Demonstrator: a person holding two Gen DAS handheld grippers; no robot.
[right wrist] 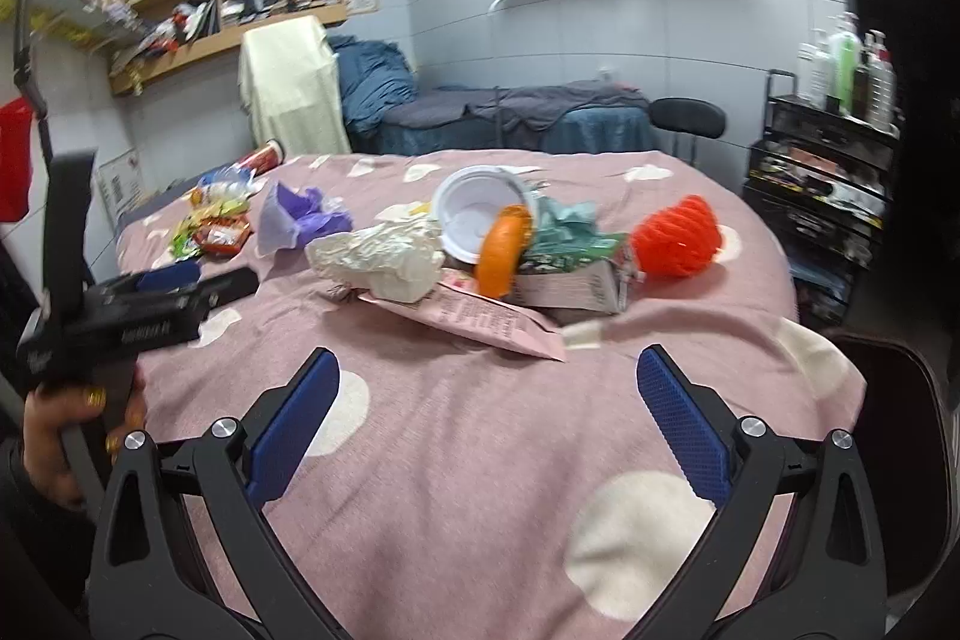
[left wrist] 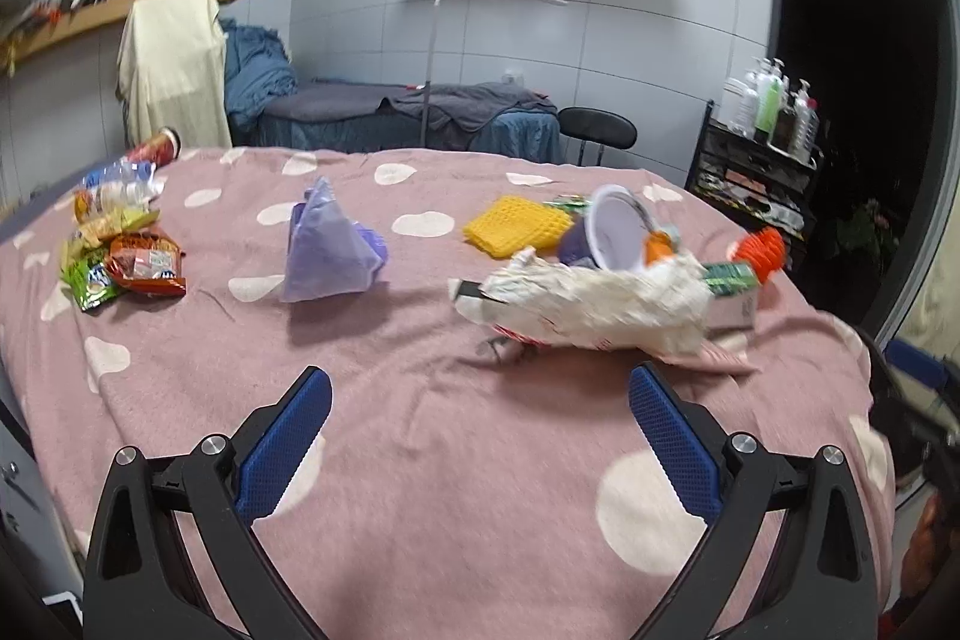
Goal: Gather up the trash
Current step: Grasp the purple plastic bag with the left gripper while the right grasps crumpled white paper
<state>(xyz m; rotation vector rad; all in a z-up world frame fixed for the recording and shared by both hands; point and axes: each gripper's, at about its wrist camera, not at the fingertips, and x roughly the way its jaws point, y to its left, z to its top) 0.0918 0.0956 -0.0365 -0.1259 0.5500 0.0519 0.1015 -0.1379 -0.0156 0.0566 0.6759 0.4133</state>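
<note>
Both claws are spread wide and hold nothing. The left gripper (left wrist: pixel 480 418) hovers over bare bedspread (left wrist: pixel 456 520), pink with white blobs, and the right gripper (right wrist: pixel 489 400) hangs over the same cloth; in the right wrist view the left gripper shows again at 9 o'clock, gripped by a hand (right wrist: pixel 72 436).

Judging by how things lie, collecting has barely begun: all the trash sits loose on the bed, and no bin shows.

From the left claw, the nearest heap is at 1 o'clock: a crumpled white paper wad (left wrist: pixel 600 295) lying on a pink flat wrapper (right wrist: pixel 486 322), behind it a tipped purple paper cup (left wrist: pixel 606 235) with a white inside, an orange piece (right wrist: pixel 503 250) across its mouth, a green-printed carton (left wrist: pixel 729 289) and an orange-red honeycomb piece (left wrist: pixel 763 247). A yellow foam mesh (left wrist: pixel 516 223) lies at 12 o'clock beyond the heap. A lilac plastic bag (left wrist: pixel 327 250), possibly meant to receive the trash, stands at 11 o'clock, well apart from both piles. At 10 o'clock sit snack wrappers (left wrist: pixel 129 265), a crushed clear plastic bottle (left wrist: pixel 120 184) and a red can (left wrist: pixel 155 147) near the far edge.

Writing: print shows on the pink wrapper, the carton and the snack packs, but none is sharp enough to read
</note>
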